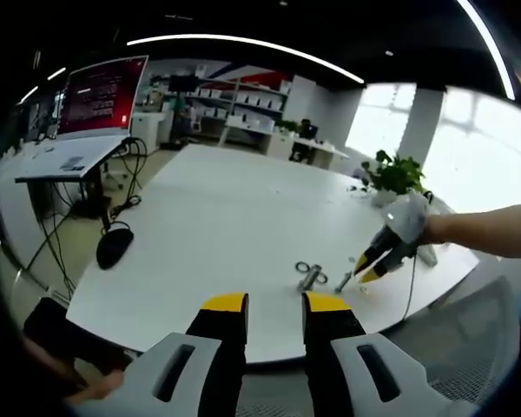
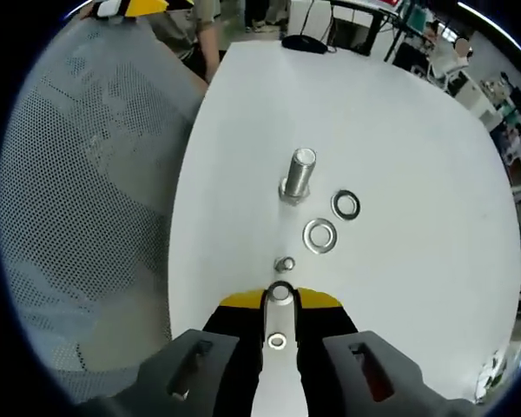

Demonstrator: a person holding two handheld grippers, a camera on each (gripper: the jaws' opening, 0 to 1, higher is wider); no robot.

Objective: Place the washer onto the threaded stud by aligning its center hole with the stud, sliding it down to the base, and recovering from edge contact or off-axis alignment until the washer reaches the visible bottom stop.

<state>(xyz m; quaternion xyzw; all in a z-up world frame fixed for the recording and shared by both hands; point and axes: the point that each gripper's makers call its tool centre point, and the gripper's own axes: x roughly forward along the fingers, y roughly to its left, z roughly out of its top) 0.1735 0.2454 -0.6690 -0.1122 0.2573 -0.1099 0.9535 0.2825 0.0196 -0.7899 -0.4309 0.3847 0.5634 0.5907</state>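
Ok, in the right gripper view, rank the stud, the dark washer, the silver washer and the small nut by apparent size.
1. Stud
2. Silver washer and dark washer: look alike, unranked
3. Small nut, though nearest the camera

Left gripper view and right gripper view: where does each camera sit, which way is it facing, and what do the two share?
Left gripper view: rides the left tongs, held back off the table edge, facing across the white table toward the monitor; its own open jaws show, plus the person's forearm holding the right tongs.
Right gripper view: rides the right tongs, low over the table, facing the upright bolt; its jaws grip a washer.
Shared: table, bolt, loose washers.
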